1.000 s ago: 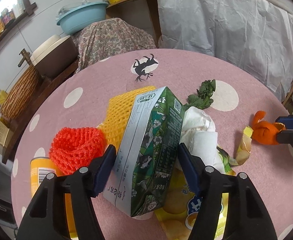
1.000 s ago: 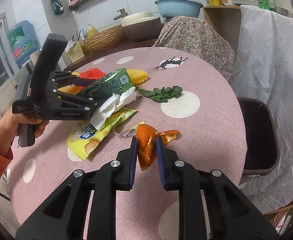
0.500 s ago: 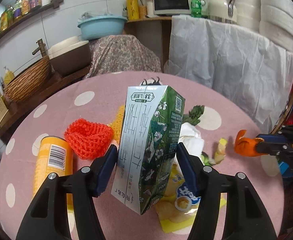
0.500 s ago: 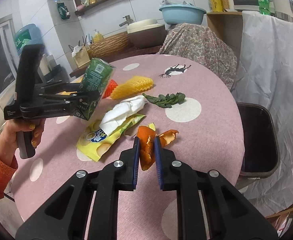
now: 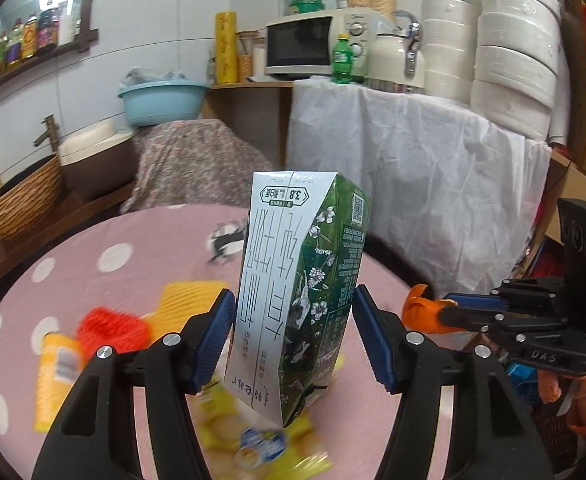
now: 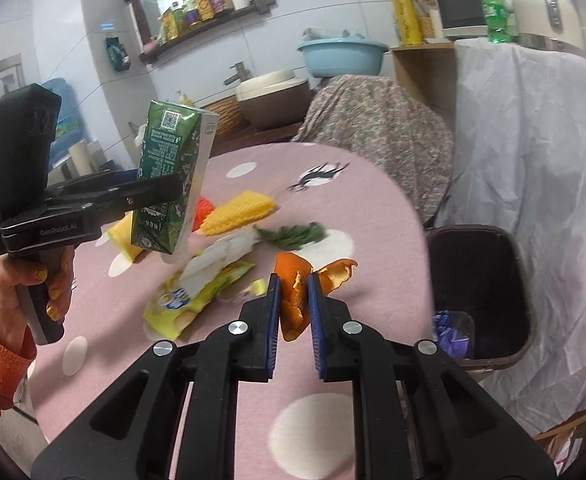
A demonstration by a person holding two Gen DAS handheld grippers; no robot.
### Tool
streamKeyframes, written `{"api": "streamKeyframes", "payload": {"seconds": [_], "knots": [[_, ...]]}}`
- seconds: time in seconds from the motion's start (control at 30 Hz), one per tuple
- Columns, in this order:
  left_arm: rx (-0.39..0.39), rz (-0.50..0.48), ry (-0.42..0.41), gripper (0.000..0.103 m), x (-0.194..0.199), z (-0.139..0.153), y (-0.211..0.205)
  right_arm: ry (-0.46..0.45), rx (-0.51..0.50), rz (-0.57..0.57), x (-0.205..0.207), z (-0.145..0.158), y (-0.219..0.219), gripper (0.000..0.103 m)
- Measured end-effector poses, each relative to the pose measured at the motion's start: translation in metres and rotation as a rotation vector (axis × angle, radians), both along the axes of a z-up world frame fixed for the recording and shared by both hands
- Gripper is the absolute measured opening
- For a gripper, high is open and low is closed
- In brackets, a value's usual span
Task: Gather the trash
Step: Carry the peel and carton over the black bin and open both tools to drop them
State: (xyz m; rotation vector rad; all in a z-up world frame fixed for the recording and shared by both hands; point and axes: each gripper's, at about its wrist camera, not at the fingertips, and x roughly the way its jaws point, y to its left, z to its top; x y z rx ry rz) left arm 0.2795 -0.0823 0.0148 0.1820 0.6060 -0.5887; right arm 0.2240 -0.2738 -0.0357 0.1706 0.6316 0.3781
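My left gripper (image 5: 293,332) is shut on a green and white milk carton (image 5: 301,280) and holds it upright, high above the pink dotted table (image 5: 133,248). From the right wrist view the carton (image 6: 173,176) hangs over the table's left part. My right gripper (image 6: 294,312) is shut on an orange peel (image 6: 293,280), lifted off the table; the peel also shows in the left wrist view (image 5: 421,308). A dark trash bin (image 6: 477,280) stands on the floor by the table's right edge.
On the table lie a yellow snack bag (image 6: 197,300), white tissue (image 6: 221,256), green leaves (image 6: 293,234), yellow foam net (image 6: 239,210), red foam net (image 5: 109,328) and a yellow can (image 5: 55,372). White-draped furniture (image 6: 533,160) stands behind the bin.
Both grippers have risen. The carton has gone up well above the table and stands more upright. The orange peel is lifted and has moved toward the bin side.
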Motion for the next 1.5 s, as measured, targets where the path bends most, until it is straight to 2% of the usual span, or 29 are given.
{"api": "streamKeyframes", "payload": {"seconds": [0.17,0.3,0.47,0.67,0.73,1.03,1.3,1.4,1.47,1.5], "knots": [[-0.023,-0.079,0.046,0.060,0.015,-0.002,-0.065,-0.010,-0.023,-0.105,0.006,0.003,-0.046,0.015],[-0.016,-0.129,0.086,0.060,0.033,-0.008,-0.126,0.008,-0.057,-0.195,0.019,-0.009,-0.083,0.015],[0.013,-0.158,0.150,0.060,0.056,-0.024,-0.189,0.086,-0.075,-0.282,0.046,-0.048,-0.129,0.015],[0.055,-0.130,0.252,0.060,0.093,-0.058,-0.247,0.182,0.022,-0.352,0.075,-0.104,-0.174,0.015],[0.065,-0.115,0.291,0.060,0.104,-0.070,-0.259,0.204,0.053,-0.359,0.082,-0.118,-0.180,0.015],[0.177,-0.035,0.342,0.060,0.137,-0.121,-0.299,0.251,0.077,-0.381,0.100,-0.162,-0.189,0.015],[0.261,0.007,0.363,0.059,0.150,-0.155,-0.324,0.295,0.052,-0.362,0.126,-0.201,-0.186,0.015],[0.280,0.012,0.368,0.059,0.151,-0.162,-0.330,0.307,0.047,-0.345,0.133,-0.211,-0.182,0.021],[0.297,0.011,0.367,0.059,0.151,-0.167,-0.334,0.299,0.045,-0.342,0.135,-0.214,-0.180,0.030],[0.306,0.010,0.367,0.059,0.152,-0.170,-0.335,0.294,0.038,-0.347,0.134,-0.214,-0.180,0.039]]}}
